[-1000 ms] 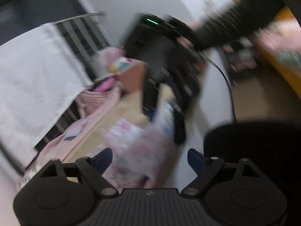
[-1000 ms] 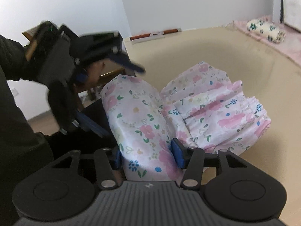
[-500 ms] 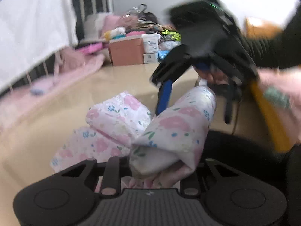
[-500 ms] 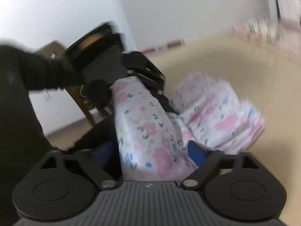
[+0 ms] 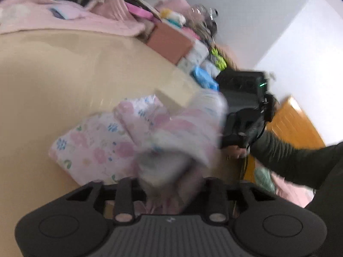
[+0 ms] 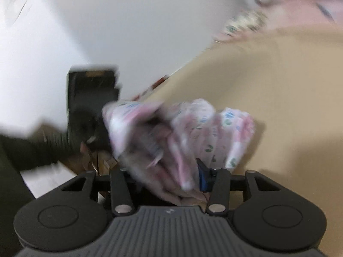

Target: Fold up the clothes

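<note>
Floral pink-white garment (image 5: 120, 141) part lifted, part lying on tan tabletop (image 5: 64, 75); both views blurred. My left gripper (image 5: 169, 184): jaws opening, bunched cloth between them; can't tell if pads press it. My right gripper (image 6: 165, 171): jaws closing w/ cloth between; blue pad on the right side sits against fabric, other pad hidden, so grip unclear. Right hand (image 5: 235, 150) w/ dark sleeve seen past garment in left view. Cardboard box (image 5: 169, 42) + clutter at far table edge.

garment (image 5: 100, 147): white, pink and blue flowers
table (image 5: 53, 81): tan
box (image 5: 169, 42): terracotta
sleeve (image 5: 289, 156): dark green
</note>
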`<action>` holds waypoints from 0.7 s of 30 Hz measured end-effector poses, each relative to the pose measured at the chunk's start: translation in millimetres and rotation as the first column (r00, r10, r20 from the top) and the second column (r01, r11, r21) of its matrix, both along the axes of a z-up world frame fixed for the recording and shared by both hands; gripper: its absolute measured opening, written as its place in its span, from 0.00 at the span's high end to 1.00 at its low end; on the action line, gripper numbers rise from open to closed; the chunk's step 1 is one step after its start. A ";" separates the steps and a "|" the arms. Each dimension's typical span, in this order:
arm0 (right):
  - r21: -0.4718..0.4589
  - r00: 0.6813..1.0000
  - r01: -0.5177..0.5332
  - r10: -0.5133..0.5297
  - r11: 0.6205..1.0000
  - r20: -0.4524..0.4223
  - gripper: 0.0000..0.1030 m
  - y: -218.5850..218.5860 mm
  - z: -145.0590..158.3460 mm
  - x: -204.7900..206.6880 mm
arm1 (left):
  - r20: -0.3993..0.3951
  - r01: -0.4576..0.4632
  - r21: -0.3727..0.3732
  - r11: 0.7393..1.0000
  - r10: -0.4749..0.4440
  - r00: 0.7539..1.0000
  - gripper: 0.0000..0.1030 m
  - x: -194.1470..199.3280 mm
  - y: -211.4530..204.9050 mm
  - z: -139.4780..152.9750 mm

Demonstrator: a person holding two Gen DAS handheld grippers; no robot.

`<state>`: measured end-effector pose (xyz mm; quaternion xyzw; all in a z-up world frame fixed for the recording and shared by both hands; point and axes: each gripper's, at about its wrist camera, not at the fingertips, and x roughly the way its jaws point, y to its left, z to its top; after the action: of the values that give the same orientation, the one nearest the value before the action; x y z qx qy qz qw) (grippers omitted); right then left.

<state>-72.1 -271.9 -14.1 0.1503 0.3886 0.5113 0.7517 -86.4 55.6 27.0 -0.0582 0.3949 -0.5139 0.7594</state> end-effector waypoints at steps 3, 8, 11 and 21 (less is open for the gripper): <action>0.017 0.996 0.030 -0.029 0.999 -0.090 0.56 -1.2 -3.2 6.3 | 0.110 -0.152 -0.029 0.988 0.154 0.982 0.27 -16.7 16.6 15.7; 0.049 0.972 0.120 -0.107 0.992 -0.210 0.55 -3.2 -8.3 11.4 | 0.064 -0.466 -0.023 0.884 0.467 0.882 0.28 -31.9 37.1 -1.0; 0.061 0.953 0.206 -0.186 0.977 -0.238 0.52 -8.4 -7.3 6.0 | 0.009 -0.585 -0.072 0.808 0.587 0.809 0.28 -30.3 39.1 -12.9; -0.108 0.776 0.582 -0.510 0.806 0.371 0.00 24.0 38.0 -69.2 | -0.048 -0.668 -0.111 0.736 0.668 0.743 0.26 -8.3 25.2 -22.8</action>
<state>-141.3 -247.9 23.9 0.0880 0.2521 0.2417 0.9329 -94.8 80.8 4.1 -0.2430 0.3176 -0.2301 0.8872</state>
